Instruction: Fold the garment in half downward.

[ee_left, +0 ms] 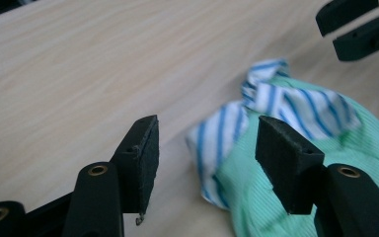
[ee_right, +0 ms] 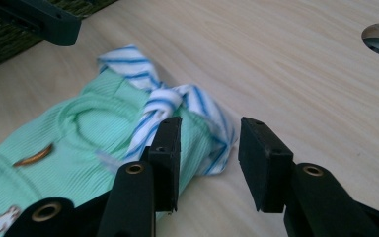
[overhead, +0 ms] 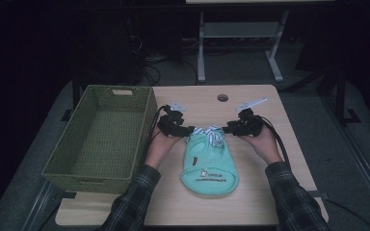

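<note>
Wooden table (overhead: 250, 192), mint garment (overhead: 209, 166) flat, left gripper (ee_left: 205, 158) and right gripper (ee_right: 207, 160) jaws apart, gripping nothing.

Garment (overhead: 209, 166): mint green, fine ribbed knit; dark lettering and a small white motif near the hem. Collar (overhead: 212, 133): white with blue stripes. Basket (overhead: 101, 139): olive-green woven. Worktop (overhead: 250, 192): pale wood grain. Hand-held gripper jaws: black. Sleeve (overhead: 294, 202): dark plaid.

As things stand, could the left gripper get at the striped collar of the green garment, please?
Probably yes: the left gripper stands open right beside the striped collar, with only bare table around, and the right gripper keeps to the far side.
</note>
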